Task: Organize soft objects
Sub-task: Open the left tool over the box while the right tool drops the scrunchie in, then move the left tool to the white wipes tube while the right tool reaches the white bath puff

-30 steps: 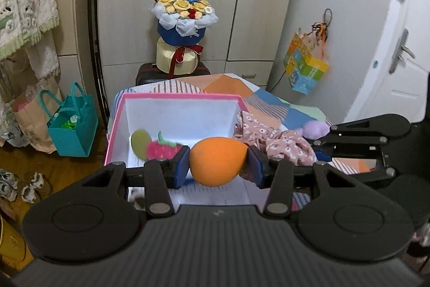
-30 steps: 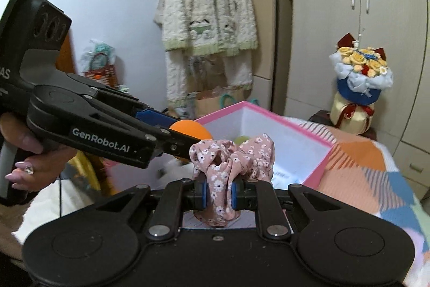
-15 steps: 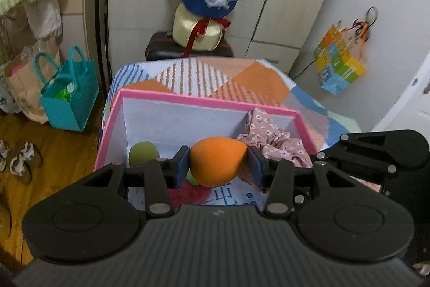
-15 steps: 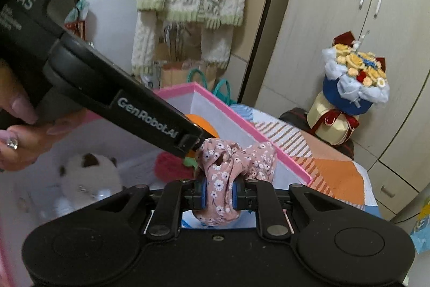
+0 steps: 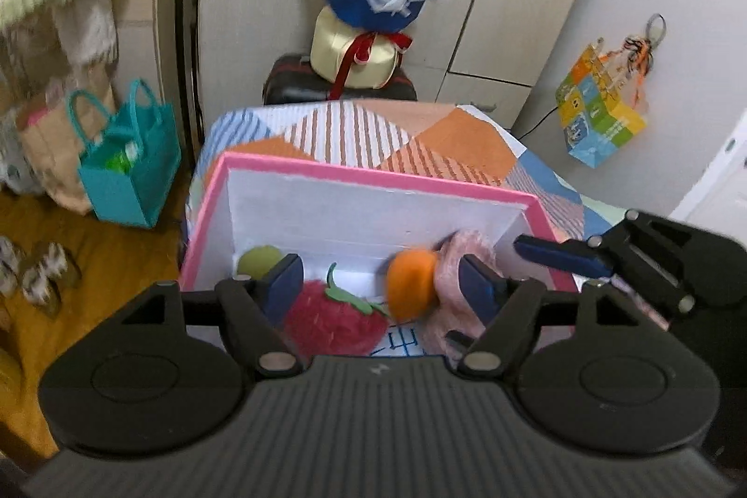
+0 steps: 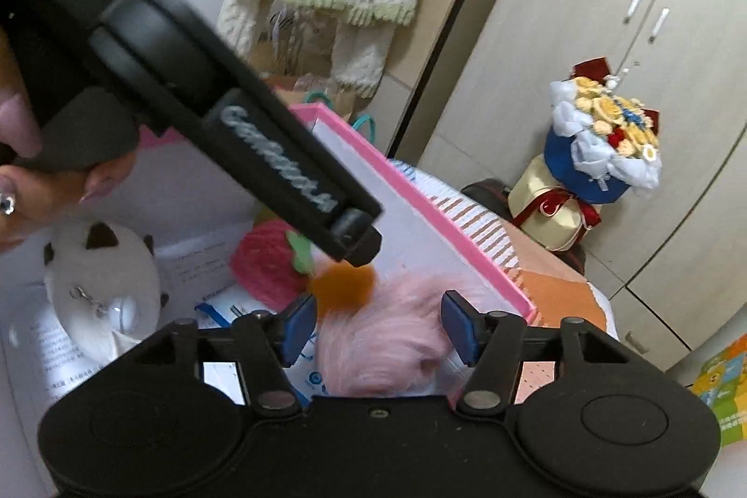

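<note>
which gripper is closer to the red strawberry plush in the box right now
Left. The left gripper hangs open right above the strawberry plush, which shows between its fingers. The right gripper, also open, sits farther toward the box's right side, over the pink scrunchie.

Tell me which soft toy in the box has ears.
The white plush: it has two dark ears on top and a metal clip. The strawberry, orange ball and green ball have none.

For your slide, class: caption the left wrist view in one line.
Open left gripper above pink-rimmed box; orange ball and pink scrunchie inside.
</note>
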`<state>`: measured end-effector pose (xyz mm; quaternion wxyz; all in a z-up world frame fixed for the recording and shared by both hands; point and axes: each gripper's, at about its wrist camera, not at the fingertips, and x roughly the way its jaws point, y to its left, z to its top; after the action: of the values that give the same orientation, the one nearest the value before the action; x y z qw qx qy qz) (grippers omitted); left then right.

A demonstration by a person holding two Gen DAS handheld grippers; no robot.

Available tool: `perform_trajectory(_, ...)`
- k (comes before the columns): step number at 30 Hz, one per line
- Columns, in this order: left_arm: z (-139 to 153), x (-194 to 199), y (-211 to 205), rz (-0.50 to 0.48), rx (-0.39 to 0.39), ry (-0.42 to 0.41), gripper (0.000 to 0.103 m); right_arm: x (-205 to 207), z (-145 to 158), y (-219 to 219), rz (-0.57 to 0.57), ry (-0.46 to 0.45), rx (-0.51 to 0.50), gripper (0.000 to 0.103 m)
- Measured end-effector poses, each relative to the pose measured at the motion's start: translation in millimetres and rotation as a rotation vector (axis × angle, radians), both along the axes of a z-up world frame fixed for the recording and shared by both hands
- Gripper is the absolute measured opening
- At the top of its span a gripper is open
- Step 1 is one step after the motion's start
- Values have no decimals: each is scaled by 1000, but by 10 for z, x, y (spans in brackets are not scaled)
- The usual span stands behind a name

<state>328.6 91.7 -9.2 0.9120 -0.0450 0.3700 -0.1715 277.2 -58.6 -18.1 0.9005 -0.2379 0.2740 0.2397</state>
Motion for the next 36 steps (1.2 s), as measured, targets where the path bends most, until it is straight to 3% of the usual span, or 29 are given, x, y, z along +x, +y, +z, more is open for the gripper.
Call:
perform_trajectory(3, 121, -214, 21, -29, 39, -69, 73, -162, 106, -104, -2, -13, 78, 64)
perform_trajectory(6, 238, -439, 113, -43, 28, -96, 73, -357, 223, -234, -13, -8, 160, 64)
perform_trajectory(16, 564, -1083, 304, -107, -45, -79, 73, -922, 542, -641, -62, 53, 341, 67)
perform_trajectory(27, 786, -1799, -15, -290, 15, -165, 73, -1476, 562, -1102, -156, 94, 353, 72)
perform_trajectory(36, 727, -2060, -488, -410, 29, -146, 73, -1872, 402, -1579, -252, 107, 324, 72)
